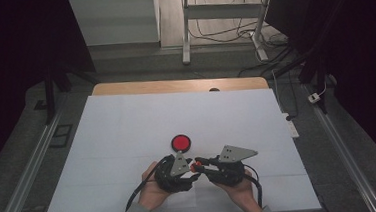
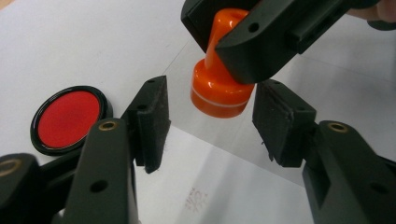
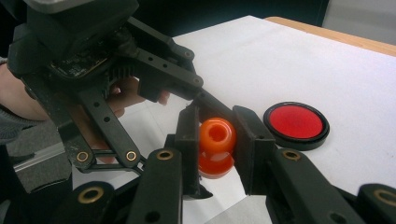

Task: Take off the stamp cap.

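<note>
Scene: a person's two hands work a pair of black grippers at the near edge of a white sheet spread over a wooden table.
Right gripper: jaws clamped on the knob handle of an orange stamp, lifted clear of the sheet, its wide base pointing down.
Left gripper: jaws spread apart, one on each side of the stamp's base and not touching it, a gap visible on both sides.
Ink pad: a round black dish with a red centre, lying flat and uncovered on the sheet, just beyond the stamp on the far side and apart from both grippers.
Print: a faint reddish mark on the sheet, nearer the person than the stamp.
</note>
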